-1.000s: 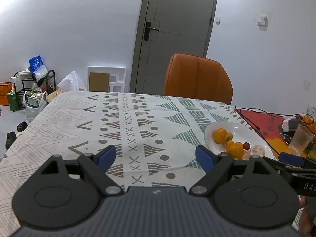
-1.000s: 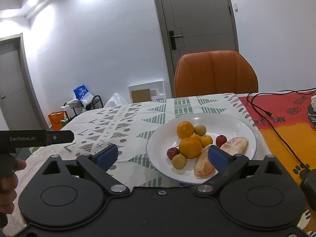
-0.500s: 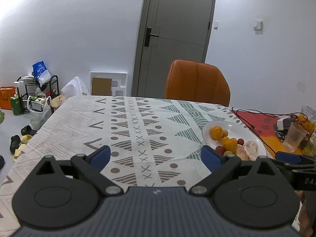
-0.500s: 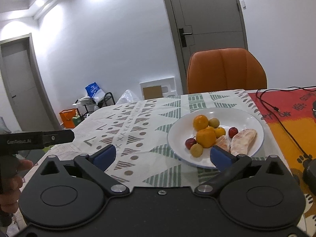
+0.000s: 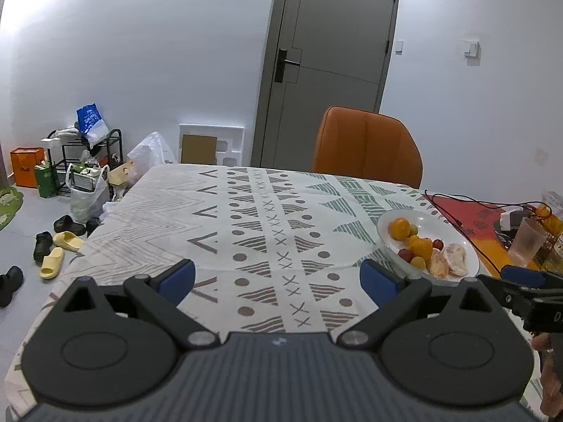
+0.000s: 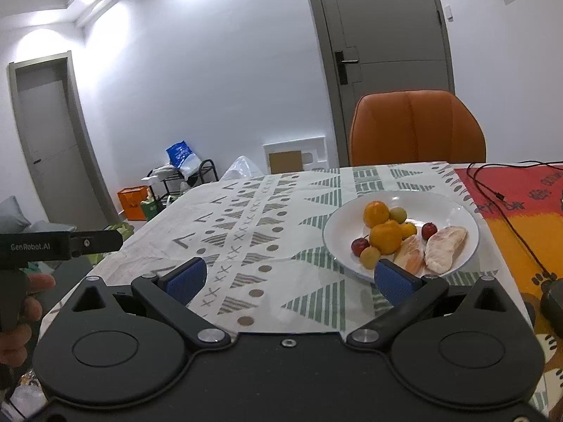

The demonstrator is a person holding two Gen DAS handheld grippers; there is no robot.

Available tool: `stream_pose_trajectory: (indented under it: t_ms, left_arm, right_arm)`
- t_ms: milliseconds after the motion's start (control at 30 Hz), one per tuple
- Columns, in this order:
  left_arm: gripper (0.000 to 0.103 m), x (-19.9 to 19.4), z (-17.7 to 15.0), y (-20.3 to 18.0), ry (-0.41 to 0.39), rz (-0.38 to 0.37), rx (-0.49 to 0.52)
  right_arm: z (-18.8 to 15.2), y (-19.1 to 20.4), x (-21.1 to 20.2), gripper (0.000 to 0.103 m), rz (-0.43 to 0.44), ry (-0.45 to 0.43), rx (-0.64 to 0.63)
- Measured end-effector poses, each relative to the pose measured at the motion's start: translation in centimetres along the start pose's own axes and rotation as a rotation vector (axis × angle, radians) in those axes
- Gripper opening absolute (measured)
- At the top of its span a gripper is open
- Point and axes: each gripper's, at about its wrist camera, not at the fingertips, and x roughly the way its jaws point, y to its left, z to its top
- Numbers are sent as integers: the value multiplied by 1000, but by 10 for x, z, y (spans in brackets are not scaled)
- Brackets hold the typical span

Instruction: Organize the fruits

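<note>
A white plate (image 6: 454, 207) (image 5: 464, 246) on the patterned tablecloth holds a pile of fruit: two oranges (image 6: 385, 237) (image 5: 398, 228), small red fruits (image 6: 359, 245), yellow-green ones (image 6: 369, 256) and peeled citrus segments (image 6: 445, 246) (image 5: 454, 258). My right gripper (image 6: 288, 279) is open and empty over the near table edge, the plate just beyond its right finger. My left gripper (image 5: 278, 277) is open too, holding nothing, with the plate off to its right. The right gripper's blue fingertip (image 5: 520, 276) shows at the left wrist view's right edge.
An orange chair (image 5: 367, 147) (image 6: 417, 126) stands at the table's far side. A red-orange mat (image 6: 520, 204) with a black cable (image 6: 492, 190) lies right of the plate, with a plastic cup (image 5: 527, 246) nearby. Shoes, bags and a rack (image 5: 81, 161) clutter the floor at left.
Both grippers have drawn back and up from the plate, which now looks smaller and farther. Both stay open and the fruit has not moved.
</note>
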Motion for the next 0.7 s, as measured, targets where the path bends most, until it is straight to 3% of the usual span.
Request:
stream_pose_trajectory:
  t_ms: [333, 700]
  left_arm:
    - [99, -14, -10, -2, 8, -24, -3]
    - [99, -17, -18, 5, 31, -1, -15]
  right_arm:
    - [-8, 2, -14, 103, 2, 9, 4]
    - [-15, 5, -16, 103, -5, 20, -9]
